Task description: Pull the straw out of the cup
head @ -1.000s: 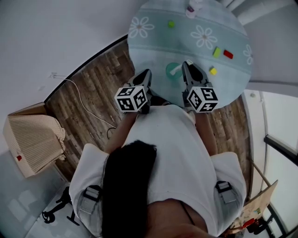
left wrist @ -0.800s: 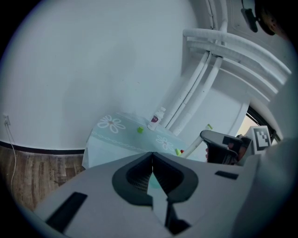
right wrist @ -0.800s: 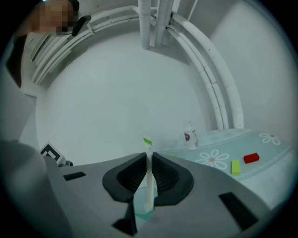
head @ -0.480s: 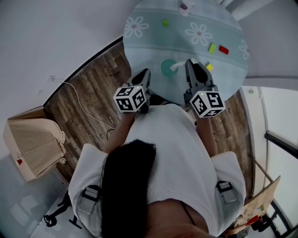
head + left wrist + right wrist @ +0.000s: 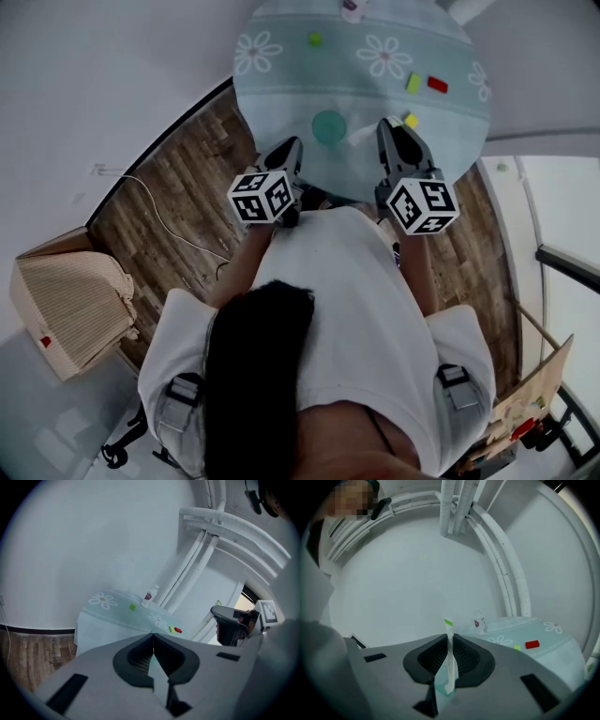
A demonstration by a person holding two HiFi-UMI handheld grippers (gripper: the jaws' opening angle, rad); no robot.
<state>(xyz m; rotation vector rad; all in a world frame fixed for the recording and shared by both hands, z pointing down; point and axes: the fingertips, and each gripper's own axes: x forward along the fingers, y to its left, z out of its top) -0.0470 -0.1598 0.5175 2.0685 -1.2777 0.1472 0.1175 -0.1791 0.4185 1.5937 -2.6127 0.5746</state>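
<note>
A teal cup (image 5: 327,126) stands on the round table (image 5: 281,94), which has a pale flowered cloth, near its front edge. My right gripper (image 5: 392,127) is just right of the cup, shut on a white straw (image 5: 362,137) whose free end points toward the cup. In the right gripper view the straw (image 5: 449,658) stands upright between the closed jaws of the right gripper (image 5: 449,641), its green tip above them. My left gripper (image 5: 289,148) hangs off the table's front-left edge. In its own view the left gripper (image 5: 153,639) has its jaws together with nothing between them.
Small blocks lie on the cloth: green (image 5: 315,39), yellow-green (image 5: 413,82), red (image 5: 437,84) and yellow (image 5: 411,120). A little bottle (image 5: 352,7) stands at the far edge. A woven box (image 5: 70,300) and a thin cable lie on the wooden floor at left.
My right gripper has drawn back and up with the straw. The straw's end, which stood inside the cup, now lies to the cup's right. The left gripper has shifted only slightly.
</note>
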